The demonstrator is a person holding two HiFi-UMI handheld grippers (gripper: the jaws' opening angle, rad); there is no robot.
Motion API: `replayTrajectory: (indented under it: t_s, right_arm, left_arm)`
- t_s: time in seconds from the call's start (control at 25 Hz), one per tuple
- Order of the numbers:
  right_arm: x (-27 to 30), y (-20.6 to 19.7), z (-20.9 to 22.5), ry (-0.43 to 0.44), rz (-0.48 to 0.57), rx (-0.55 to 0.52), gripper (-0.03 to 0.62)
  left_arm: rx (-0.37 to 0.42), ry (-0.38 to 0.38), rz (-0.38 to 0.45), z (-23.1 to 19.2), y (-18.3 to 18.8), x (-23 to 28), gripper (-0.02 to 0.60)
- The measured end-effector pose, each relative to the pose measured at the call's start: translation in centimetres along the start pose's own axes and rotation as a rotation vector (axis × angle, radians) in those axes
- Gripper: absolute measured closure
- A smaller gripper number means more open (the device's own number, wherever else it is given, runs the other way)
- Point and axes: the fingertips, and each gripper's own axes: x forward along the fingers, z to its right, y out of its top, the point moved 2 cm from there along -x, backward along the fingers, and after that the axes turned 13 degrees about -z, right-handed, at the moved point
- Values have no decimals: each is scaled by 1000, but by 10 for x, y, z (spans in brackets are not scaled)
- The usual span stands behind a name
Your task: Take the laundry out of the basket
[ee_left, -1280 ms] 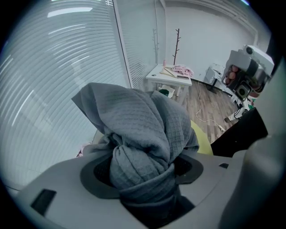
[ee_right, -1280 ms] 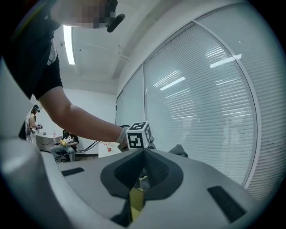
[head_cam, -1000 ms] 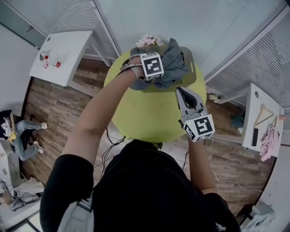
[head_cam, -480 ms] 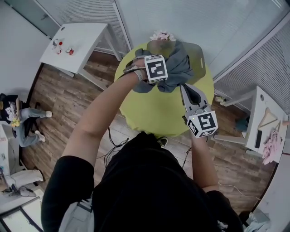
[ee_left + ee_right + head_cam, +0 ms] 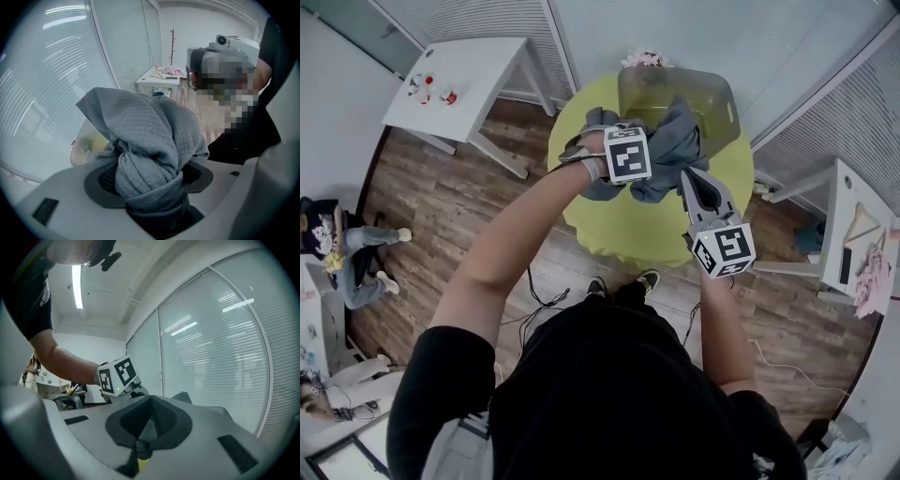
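The grey cloth [image 5: 145, 126] bunches over the left tool [image 5: 151, 177], covering its pads; in the head view it hides the near rim of the basket [image 5: 714, 92], whose inside cannot be told

**Right jaws meeting, empty**

We are holding our right gripper [image 5: 150, 401] with its jaws pressed together and nothing between them. Beyond them our left gripper [image 5: 125, 385] is showing its marker cube [image 5: 115, 376], with a bare forearm [image 5: 65, 364] trailing behind it. Slatted blinds [image 5: 215, 348] are filling the right side.

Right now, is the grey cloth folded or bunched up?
Bunched up: the grey cloth is wadded and twisted between the left gripper's jaws, not folded flat.
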Motion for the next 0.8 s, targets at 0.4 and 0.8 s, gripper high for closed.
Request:
replayTrajectory:
  t_s: [0.4,0.8]
  right_arm:
    - [0,-41,-60,-55,-68,46,571]
    - [1,-95,-69,-85,-142,104,571]
  left_arm:
    - [82,-69,22,71,-37,48,256]
    - [121,-122,4,114,-44,133,256]
